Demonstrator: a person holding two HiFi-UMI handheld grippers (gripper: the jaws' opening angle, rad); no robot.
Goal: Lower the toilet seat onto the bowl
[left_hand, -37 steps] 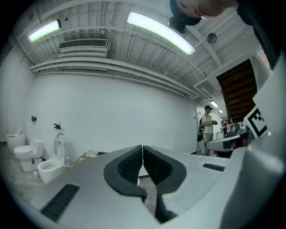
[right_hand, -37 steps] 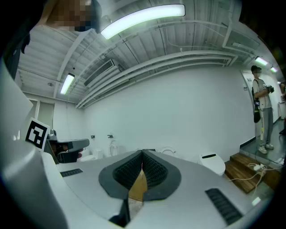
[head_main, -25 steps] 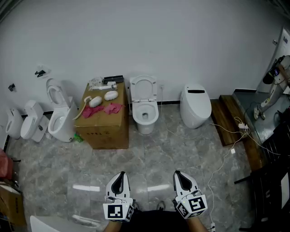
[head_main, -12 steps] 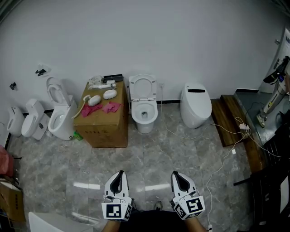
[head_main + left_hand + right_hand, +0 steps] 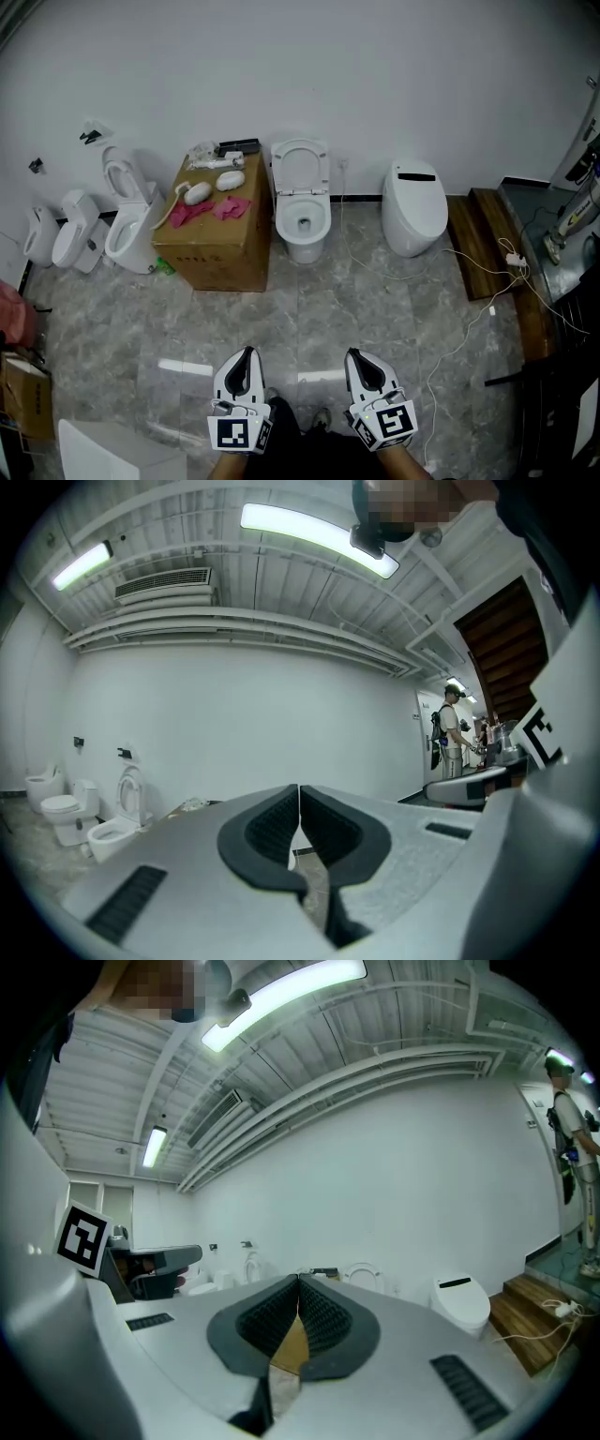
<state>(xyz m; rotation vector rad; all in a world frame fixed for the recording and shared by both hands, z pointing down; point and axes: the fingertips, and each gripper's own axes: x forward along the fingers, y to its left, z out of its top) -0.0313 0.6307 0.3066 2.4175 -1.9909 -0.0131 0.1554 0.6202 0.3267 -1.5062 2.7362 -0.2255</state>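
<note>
At the bottom edge of the head view, the left gripper (image 5: 246, 356) and the right gripper (image 5: 355, 358) are both clenched on nothing, jaws pressed together. The toilet seat (image 5: 301, 167) stands upright against the wall, well apart from both, above its open bowl (image 5: 302, 223) and just beside a cardboard box (image 5: 216, 234). Risk: closed jaws can only push the seat, so it may tip past balance and slam onto the bowl. A cable (image 5: 375, 272) lies on the floor near the toilet and may snag a foot on approach
</note>
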